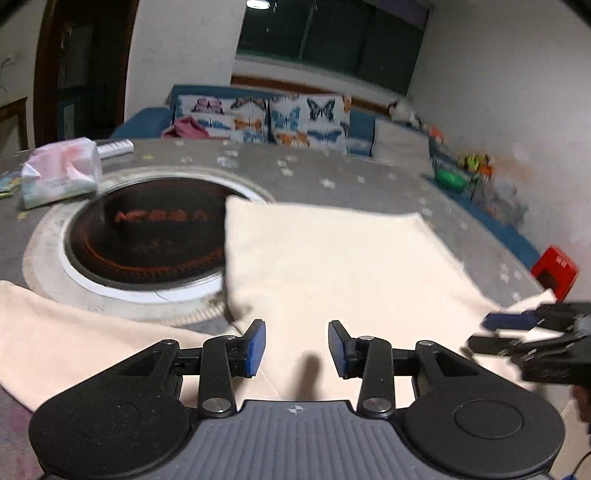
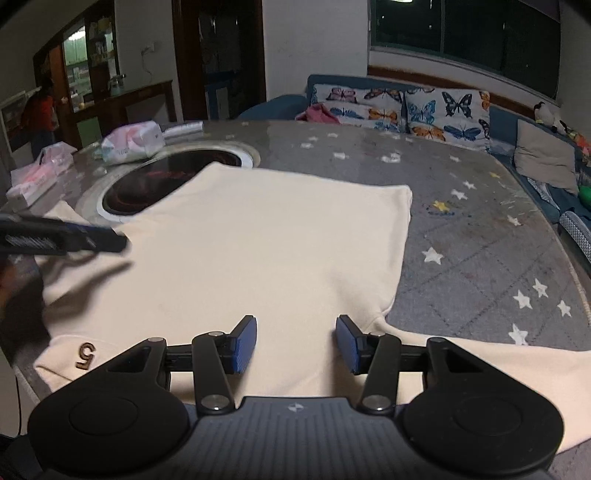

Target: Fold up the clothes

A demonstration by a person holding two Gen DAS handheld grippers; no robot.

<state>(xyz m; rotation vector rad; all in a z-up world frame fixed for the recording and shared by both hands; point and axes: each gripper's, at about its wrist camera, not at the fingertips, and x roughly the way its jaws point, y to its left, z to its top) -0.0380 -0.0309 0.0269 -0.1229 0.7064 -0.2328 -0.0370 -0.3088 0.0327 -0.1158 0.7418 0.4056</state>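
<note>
Cream garment (image 2: 258, 236) is lying flat on the grey star-print bench (image 2: 480, 236), body part folded into a rough rectangle. Its far left corner is overlapping the rim of the round black cooktop (image 2: 147, 181) set into the bench. One sleeve is trailing off toward the near right edge in the right wrist view; a small brown "5" mark (image 2: 85, 355) is showing on the near left part of the fabric.

Left claw (image 1: 296, 347) is hovering over the near part of the garment, jaws standing apart, nothing between the blue pads (image 1: 256, 347). No cloth pinched. Left wrist view is motion-blurred.

Right claw (image 2: 295, 343) is sitting over the near edge of the garment, jaws apart as well, pads clear of the fabric as far as I can tell, nothing gripped. Each claw is showing up at the side of the other's view: right claw at the right edge of the left wrist view, left claw at the left edge of the right wrist view, casting a shadow on the cloth.

Other stuff on the bench: crumpled pink-white plastic pack (image 2: 133, 142) just beyond the cooktop, another pink-white pack (image 2: 37, 177) at the far left edge. Behind the bench, a blue sofa (image 2: 280, 105) with butterfly cushions (image 2: 447, 114) under a dark window (image 2: 461, 29).
</note>
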